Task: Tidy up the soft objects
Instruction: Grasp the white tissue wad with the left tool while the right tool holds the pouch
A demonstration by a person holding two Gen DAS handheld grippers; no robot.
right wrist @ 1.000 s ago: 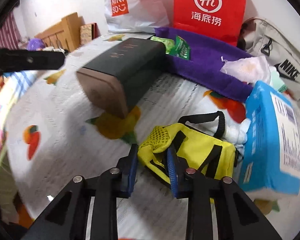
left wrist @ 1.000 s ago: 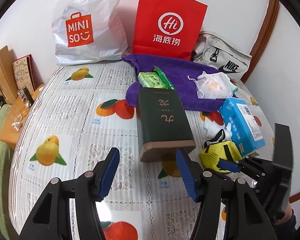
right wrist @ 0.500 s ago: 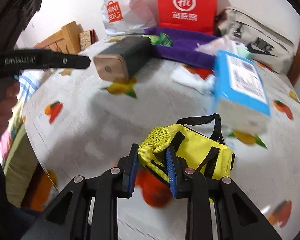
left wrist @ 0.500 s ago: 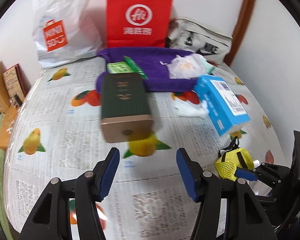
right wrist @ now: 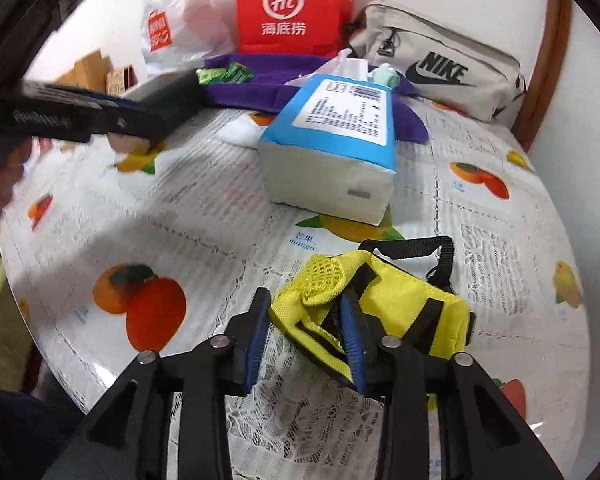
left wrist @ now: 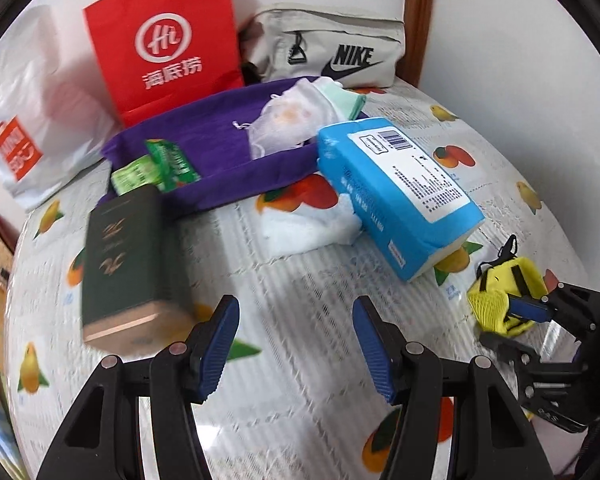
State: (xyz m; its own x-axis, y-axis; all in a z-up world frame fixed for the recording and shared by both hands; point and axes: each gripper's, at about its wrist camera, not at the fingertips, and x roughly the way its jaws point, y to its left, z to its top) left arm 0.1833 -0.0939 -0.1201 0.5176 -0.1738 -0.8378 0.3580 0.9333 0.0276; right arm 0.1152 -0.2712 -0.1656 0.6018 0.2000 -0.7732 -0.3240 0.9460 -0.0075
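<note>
My right gripper [right wrist: 306,328] is shut on a small yellow pouch [right wrist: 384,304] with black straps, holding it by its mesh corner low over the fruit-print tablecloth [right wrist: 204,216]. The pouch also shows in the left wrist view [left wrist: 504,296] at the right, in the right gripper [left wrist: 512,312]. My left gripper [left wrist: 296,340] is open and empty above the cloth. A blue tissue pack [left wrist: 396,196] lies ahead, beside a white cloth [left wrist: 308,228]. A purple cloth [left wrist: 220,152] holds green packets [left wrist: 160,168] and a white mesh bag [left wrist: 288,120].
A dark green box [left wrist: 128,264] lies at the left. A red paper bag [left wrist: 164,48], a white Miniso bag [left wrist: 28,128] and a beige Nike bag [left wrist: 332,48] stand along the back wall. Wooden items [right wrist: 96,72] sit past the table's left edge.
My right gripper has carried the yellow pouch back from beside the tissue pack toward the table's near right side. My left gripper has swung to the right, still open.
</note>
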